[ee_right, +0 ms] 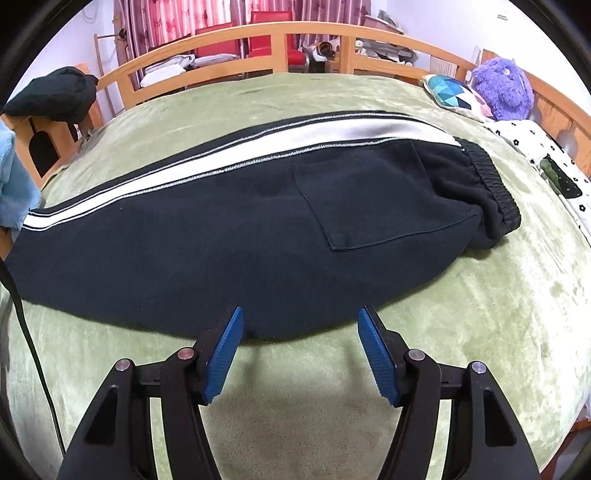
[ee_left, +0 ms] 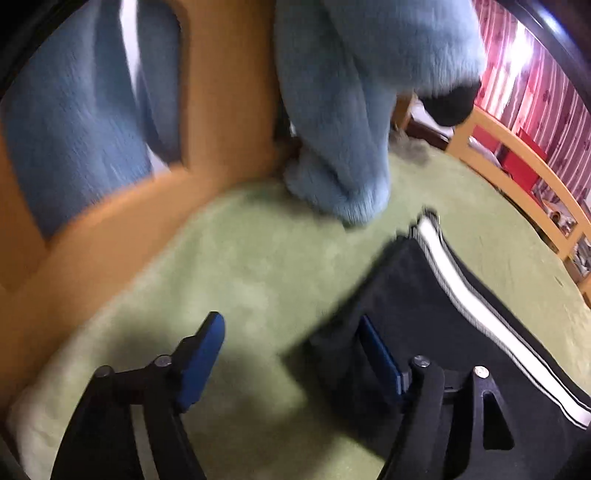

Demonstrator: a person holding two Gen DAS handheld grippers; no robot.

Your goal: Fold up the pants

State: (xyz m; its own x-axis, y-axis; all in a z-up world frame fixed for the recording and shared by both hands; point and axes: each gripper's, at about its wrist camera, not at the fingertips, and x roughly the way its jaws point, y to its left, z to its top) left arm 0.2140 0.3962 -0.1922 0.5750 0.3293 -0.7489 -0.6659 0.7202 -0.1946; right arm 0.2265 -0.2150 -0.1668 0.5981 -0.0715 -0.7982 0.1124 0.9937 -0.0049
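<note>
With both the left gripper and right gripper spread empty, pinch the pants squarely at the left leg ends, both layers together.

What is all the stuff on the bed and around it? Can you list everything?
Black fleece pants with white side stripe: one, lying flat, already folded lengthwise, mid-bed.
Green plush blanket: one, covering bed.
Wooden bed rail: one, orange-tan, far edge.
Purple furry plush toy: one, far right corner.
Geometric teal cushion: one, beside the toy.
Light blue fluffy garment: draped over the wooden end.
Red chairs: two, behind rail.
Left gripper: open, at pants' leg end.
Right gripper: open, near edge.
</note>
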